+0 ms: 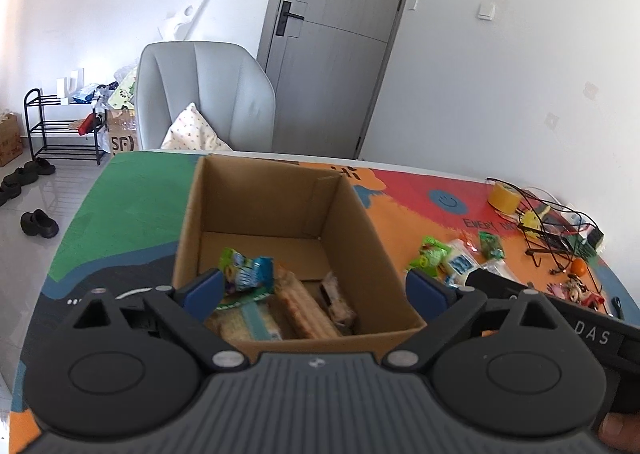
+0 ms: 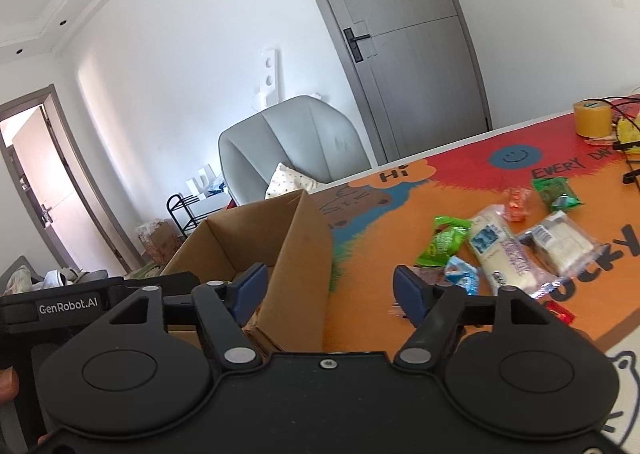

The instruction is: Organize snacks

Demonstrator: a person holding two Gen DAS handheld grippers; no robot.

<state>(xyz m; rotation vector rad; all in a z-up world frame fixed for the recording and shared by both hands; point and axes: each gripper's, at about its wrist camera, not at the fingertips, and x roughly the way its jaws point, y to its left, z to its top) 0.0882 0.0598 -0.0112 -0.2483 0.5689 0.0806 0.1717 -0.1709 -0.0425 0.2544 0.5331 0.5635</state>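
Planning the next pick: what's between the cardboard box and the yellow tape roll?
Right wrist view: between the cardboard box and the yellow tape roll lies only bare printed mat; the snack packets sit nearer the camera.

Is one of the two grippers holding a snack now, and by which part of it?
No. The left gripper and the right gripper are both open, with nothing held between their fingers.

Table (image 2: 460, 189) with colourful printed cover bore a cardboard box (image 1: 360, 238), scattered snack packets (image 2: 496, 250) and a yellow tape roll (image 2: 592, 118).
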